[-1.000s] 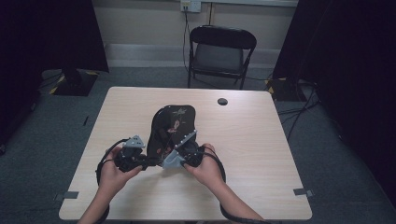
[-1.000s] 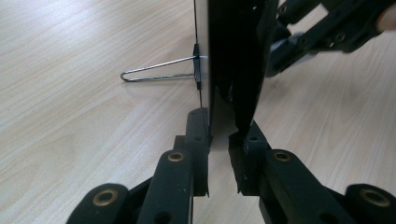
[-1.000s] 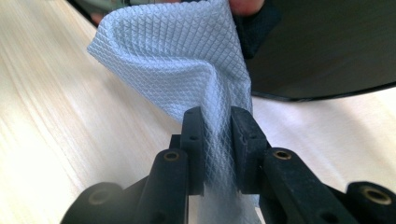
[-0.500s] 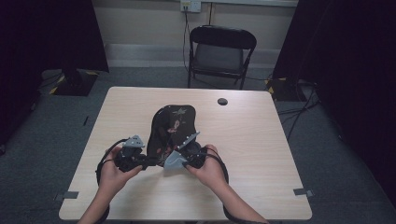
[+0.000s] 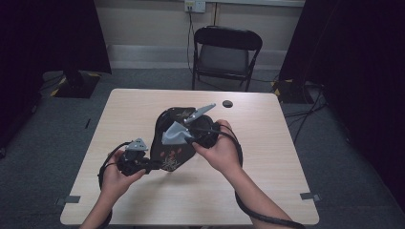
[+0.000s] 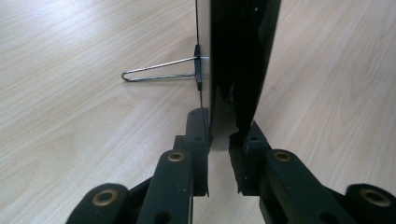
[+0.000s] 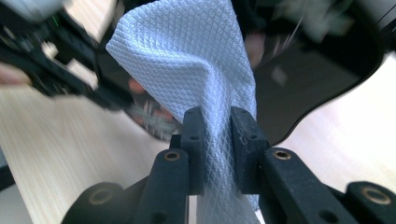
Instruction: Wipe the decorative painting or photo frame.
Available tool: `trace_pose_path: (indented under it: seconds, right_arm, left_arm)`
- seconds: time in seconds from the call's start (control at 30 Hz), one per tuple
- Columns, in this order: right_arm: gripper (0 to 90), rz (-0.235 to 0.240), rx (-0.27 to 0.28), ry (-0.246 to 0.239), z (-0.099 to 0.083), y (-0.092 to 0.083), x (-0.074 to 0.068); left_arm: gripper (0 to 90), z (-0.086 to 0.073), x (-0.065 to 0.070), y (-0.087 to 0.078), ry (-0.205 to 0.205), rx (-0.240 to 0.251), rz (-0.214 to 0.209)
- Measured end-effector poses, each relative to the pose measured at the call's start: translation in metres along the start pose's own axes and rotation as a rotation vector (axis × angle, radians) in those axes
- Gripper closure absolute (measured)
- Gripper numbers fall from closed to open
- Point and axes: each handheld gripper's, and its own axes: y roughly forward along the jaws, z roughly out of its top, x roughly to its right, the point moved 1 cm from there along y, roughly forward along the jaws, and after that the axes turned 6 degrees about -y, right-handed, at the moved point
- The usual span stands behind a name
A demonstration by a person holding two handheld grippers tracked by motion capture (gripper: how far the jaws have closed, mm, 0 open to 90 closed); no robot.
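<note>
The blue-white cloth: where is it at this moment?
The cloth is pinched between the right gripper's fingers; in the high view it hangs over the upright glossy black plate at the table's middle.

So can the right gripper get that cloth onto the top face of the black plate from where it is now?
Probably yes: the right gripper hangs directly over the black plate, cloth pinched, with nothing between them.

A black folding chair (image 5: 227, 55) stands behind the wooden table (image 5: 267, 167), which bears a small dark disc (image 5: 228, 103).
</note>
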Motion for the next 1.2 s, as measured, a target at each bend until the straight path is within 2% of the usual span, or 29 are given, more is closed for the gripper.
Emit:
trace_pose_path:
  seconds: [0.1, 0.2, 0.4, 0.47, 0.6, 0.8, 0.93, 1.0, 1.2]
  right_arm:
    - [77.5, -0.023, 0.014, -0.008, 0.014, -0.009, 0.000]
    - [77.4, -0.034, 0.022, -0.008, 0.025, -0.010, -0.001]
    - [77.5, -0.026, 0.010, -0.013, 0.028, -0.001, -0.005]
    - [77.5, -0.016, -0.012, -0.006, 0.024, 0.010, -0.007]
    - [77.5, -0.009, -0.027, -0.017, 0.017, 0.018, -0.009]
    - [77.5, 0.018, -0.060, -0.009, 0.001, 0.037, -0.017]
    - [77.4, 0.050, -0.078, -0.001, -0.014, 0.056, -0.024]
    - [77.4, 0.055, -0.083, -0.002, -0.018, 0.060, -0.025]
    - [77.3, 0.072, -0.135, -0.008, -0.042, 0.083, -0.030]
  left_arm:
    - [78.5, 0.000, 0.000, 0.000, 0.001, 0.001, -0.001]
    - [78.5, 0.000, 0.001, 0.000, 0.003, 0.001, -0.001]
    - [78.5, 0.000, 0.000, 0.000, 0.005, 0.002, -0.004]
    - [78.5, 0.000, 0.000, 0.000, 0.007, 0.001, -0.005]
    - [78.5, 0.000, 0.000, 0.000, 0.006, 0.001, -0.004]
    - [78.5, 0.000, 0.000, 0.000, 0.010, -0.003, -0.004]
    - [78.6, 0.000, 0.000, 0.000, 0.011, -0.002, -0.004]
    - [78.5, 0.000, 0.000, 0.000, 0.011, -0.002, -0.004]
    - [78.5, 0.000, 0.000, 0.000, 0.014, -0.003, -0.004]
